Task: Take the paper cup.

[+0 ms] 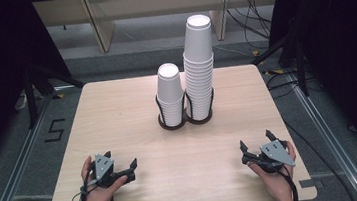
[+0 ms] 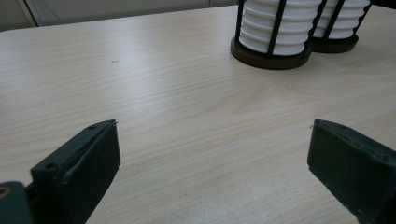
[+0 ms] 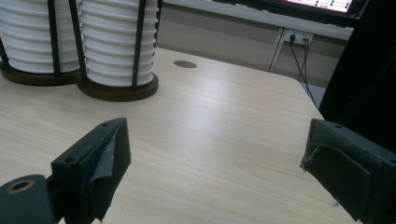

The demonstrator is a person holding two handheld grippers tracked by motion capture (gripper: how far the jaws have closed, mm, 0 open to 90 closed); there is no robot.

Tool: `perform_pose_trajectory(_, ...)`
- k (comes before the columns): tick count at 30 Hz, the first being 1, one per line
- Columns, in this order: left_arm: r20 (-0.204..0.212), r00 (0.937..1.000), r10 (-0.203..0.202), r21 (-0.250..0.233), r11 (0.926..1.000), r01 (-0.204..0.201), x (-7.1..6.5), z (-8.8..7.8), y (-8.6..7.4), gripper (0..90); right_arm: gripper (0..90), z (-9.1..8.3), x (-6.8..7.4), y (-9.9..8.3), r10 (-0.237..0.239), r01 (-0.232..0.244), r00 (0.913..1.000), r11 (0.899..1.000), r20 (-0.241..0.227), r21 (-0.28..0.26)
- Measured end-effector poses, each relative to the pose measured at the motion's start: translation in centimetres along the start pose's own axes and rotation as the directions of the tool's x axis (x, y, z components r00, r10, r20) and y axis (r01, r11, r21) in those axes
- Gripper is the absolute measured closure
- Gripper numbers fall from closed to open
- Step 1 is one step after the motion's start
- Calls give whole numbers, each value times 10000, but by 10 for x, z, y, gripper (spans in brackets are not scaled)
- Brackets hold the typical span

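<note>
The two stacks of white paper cups stand upright in a dark twin-ring wire holder [image 1: 186, 122] just above the centre of the high view. The shorter stack [image 1: 171, 93] occupies the left ring; the taller stack [image 1: 199, 68] occupies the right ring, touching it side by side. Both long axes run vertically.

The left gripper [image 1: 129, 169] rests at the lower left of the pale wooden table [image 1: 117, 112], jaws spread, nothing between them. The right gripper [image 1: 256, 145] rests at the lower right, jaws likewise spread and empty.

The stacks lie up-frame and inward from both grippers, well apart from each. Judged by position, the left gripper is nearer the shorter stack and the right gripper nearer the taller one.
</note>
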State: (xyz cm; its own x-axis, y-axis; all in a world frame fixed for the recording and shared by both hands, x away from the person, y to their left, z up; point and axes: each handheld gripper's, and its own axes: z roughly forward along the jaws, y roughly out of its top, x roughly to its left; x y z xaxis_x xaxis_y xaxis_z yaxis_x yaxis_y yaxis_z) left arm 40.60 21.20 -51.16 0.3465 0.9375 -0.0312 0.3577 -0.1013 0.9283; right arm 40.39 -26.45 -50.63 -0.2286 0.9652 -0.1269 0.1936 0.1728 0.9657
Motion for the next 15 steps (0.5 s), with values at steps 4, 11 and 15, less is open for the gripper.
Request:
perform_pose_trajectory(4,-54,10000,28,80,10000,-27,-1,1,0,28,91,0,-1,0,-50,51,10000,10000,-50,66)
perform_pose_trajectory(11,119,9999,-72,-118,9999,73,-1,-1,-1,29,124,2,0,1,-208,208,9998,9995,39,223)
perform_pose_trajectory(15,415,9991,-2,-73,10000,5,-3,-1,5,27,117,3,4,1,-350,345,9991,9991,219,249)
